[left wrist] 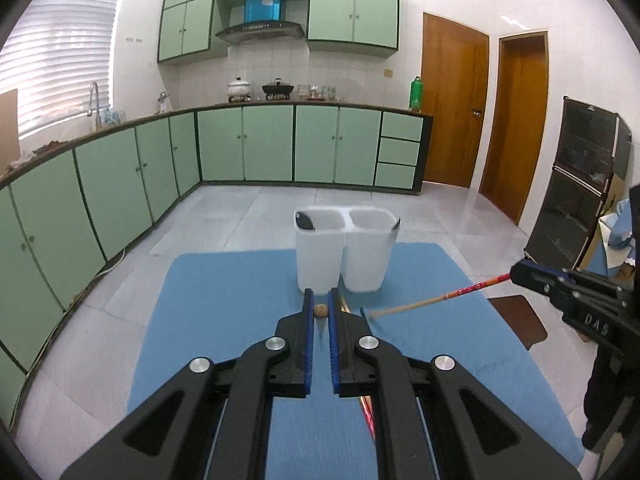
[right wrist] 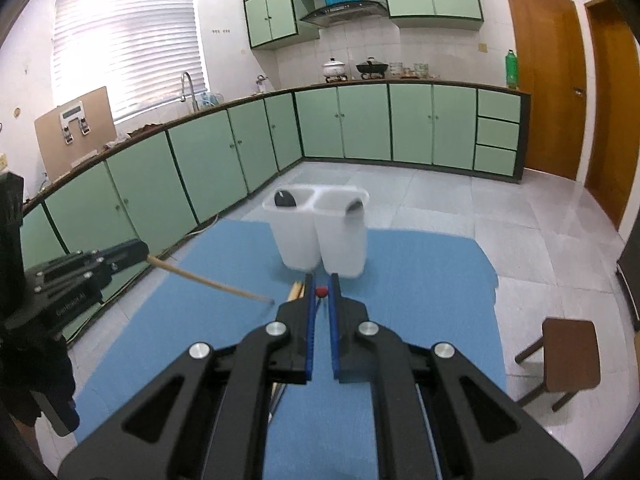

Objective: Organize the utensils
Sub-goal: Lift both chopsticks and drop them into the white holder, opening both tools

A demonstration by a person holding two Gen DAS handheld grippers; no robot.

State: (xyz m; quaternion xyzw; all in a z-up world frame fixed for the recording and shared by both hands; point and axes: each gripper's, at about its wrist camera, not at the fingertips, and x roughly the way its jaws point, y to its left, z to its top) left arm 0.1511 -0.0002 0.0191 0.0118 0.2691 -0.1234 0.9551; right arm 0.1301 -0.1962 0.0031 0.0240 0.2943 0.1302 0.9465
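My left gripper [left wrist: 320, 312] pinches a plain wooden chopstick [right wrist: 208, 282]; my right gripper [right wrist: 321, 292] clamps a red-patterned chopstick [left wrist: 460, 294]. The white twin-cup plastic holder [left wrist: 344, 252] stands centre frame on the blue cloth-covered bench [left wrist: 224, 320].

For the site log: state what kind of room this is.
A home kitchen, most likely. Green cabinets run under a counter along two walls, pots sit on a stove under a range hood, and a sink tap stands by the window.
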